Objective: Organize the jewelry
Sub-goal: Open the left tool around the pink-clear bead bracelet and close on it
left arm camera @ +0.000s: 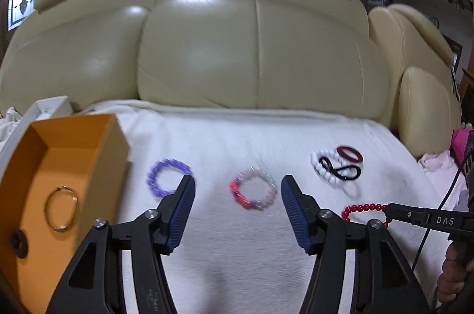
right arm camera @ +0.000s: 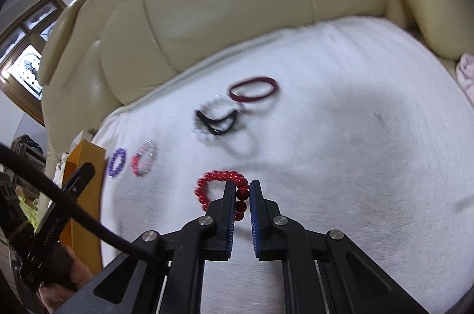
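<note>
White towel (right arm camera: 340,136), glossy red bead bracelet (right arm camera: 219,176) pinched in right tool (right arm camera: 243,189)

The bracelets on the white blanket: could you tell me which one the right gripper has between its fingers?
The red beaded bracelet: the right gripper is closed on its beads. The purple bracelet and pink-and-clear bracelet lie untouched farther left.

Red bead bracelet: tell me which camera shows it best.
The right wrist view: the red bead bracelet sits centered, pinched in the right claw. The left wrist view catches only part of it near the edge, behind the left claw's finger.
</note>
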